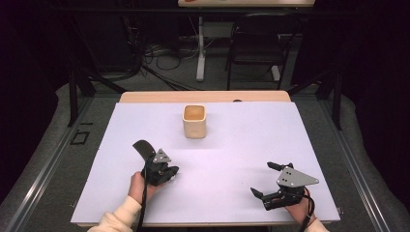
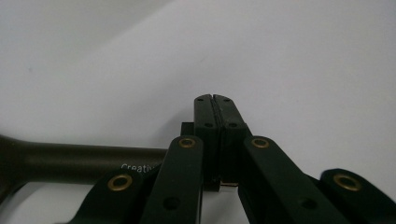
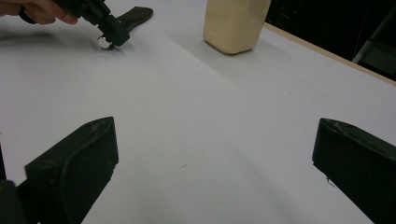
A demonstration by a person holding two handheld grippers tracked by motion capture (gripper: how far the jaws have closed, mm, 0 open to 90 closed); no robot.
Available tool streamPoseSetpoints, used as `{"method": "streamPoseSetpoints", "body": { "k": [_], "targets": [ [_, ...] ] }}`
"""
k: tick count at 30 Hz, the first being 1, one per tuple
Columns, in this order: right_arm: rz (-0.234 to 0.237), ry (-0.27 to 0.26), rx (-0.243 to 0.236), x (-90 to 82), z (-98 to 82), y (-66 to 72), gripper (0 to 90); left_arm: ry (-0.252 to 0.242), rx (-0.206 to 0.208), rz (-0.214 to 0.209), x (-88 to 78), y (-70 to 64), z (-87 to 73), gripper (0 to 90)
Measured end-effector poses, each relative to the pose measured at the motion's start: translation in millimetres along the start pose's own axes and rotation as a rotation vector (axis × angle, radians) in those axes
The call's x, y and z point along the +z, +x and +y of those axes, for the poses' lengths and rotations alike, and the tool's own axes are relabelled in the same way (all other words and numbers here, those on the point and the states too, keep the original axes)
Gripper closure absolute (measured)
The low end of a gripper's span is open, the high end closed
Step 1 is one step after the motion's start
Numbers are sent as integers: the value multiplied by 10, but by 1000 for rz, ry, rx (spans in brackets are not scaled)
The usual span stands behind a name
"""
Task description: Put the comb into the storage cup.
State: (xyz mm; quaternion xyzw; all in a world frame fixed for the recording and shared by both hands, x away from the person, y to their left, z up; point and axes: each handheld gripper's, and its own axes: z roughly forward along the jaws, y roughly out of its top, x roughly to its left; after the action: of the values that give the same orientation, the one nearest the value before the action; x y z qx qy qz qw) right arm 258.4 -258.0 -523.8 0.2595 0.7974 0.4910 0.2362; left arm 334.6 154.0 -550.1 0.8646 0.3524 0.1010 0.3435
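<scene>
Two tools at the table's near edge: my left tool (image 1: 170,174) is clenched on a dark spatula (image 1: 144,149), handle running back-left; my right tool (image 1: 265,180) is released. Cup (image 1: 194,121) stands toward the far edge, nearer the left.

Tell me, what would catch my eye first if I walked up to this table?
Probably the cream square-sided cup standing alone toward the far side of the white tabletop. Next, the two black hand-held grippers near the front edge: the left gripper shut on a dark long-handled utensil, the right gripper wide open above bare table.
</scene>
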Motion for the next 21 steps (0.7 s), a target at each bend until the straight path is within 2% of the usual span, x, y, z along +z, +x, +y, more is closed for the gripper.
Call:
{"method": "streamPoseSetpoints", "body": {
  "k": [9, 16, 21],
  "targets": [
    [-1, -4, 2, -3, 0, -1, 0, 28, -5, -12, -62, 4, -35, 893],
    [-3, -5, 0, -8, 0, -5, 1, 56, -7, -2, -80, 6, -58, 897],
    [-3, -3, 6, -5, -1, -4, 1, 62, -27, 10, -91, 20, -70, 899]
  ]
}}
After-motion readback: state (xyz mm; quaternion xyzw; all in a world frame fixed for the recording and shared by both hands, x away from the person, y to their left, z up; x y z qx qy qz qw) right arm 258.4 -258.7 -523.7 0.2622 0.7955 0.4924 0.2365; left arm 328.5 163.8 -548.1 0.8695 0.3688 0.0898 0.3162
